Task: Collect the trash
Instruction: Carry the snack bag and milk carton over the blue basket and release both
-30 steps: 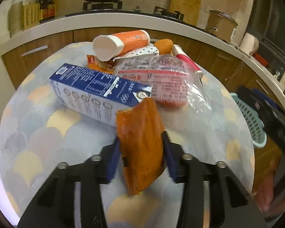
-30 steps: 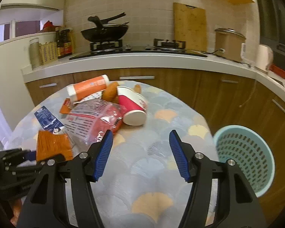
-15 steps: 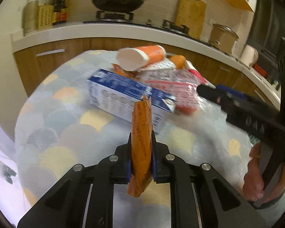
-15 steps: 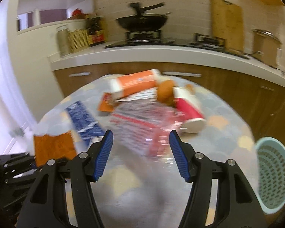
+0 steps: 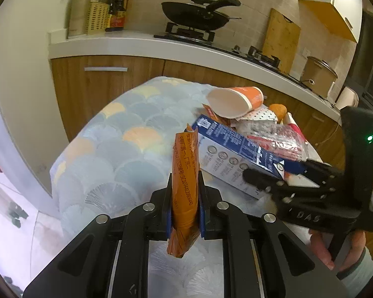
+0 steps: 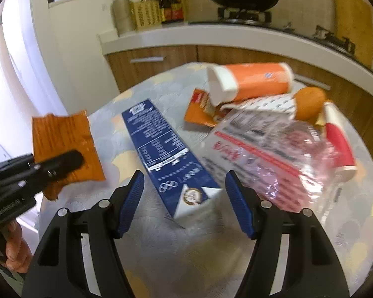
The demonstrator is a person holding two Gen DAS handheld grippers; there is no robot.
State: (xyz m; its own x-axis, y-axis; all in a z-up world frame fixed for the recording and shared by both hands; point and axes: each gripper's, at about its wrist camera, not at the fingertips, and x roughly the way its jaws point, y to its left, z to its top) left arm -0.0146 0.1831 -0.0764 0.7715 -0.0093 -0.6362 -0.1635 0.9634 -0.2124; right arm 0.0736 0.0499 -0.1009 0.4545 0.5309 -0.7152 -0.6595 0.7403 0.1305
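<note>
My left gripper (image 5: 185,186) is shut on an orange snack wrapper (image 5: 185,164) and holds it upright above the table; the wrapper also shows in the right wrist view (image 6: 62,134). My right gripper (image 6: 184,186) is open, its blue pads on either side of the near end of a blue milk carton (image 6: 166,154) lying on the table. The carton also shows in the left wrist view (image 5: 236,154). Behind it lie an orange paper cup (image 6: 251,79), a clear red-printed plastic bag (image 6: 268,149), a red cup (image 6: 338,139), a small orange packet (image 6: 201,111) and a brown bun (image 6: 308,101).
The round table has a scale-pattern cloth (image 5: 126,154). A wooden-fronted kitchen counter (image 5: 126,47) with a wok (image 5: 196,15) curves behind it. Floor lies at the left (image 5: 10,223).
My left gripper closed on the orange wrapper and lifted it off the table, back and left. My right gripper swung left from the table's right side to straddle the blue carton.
</note>
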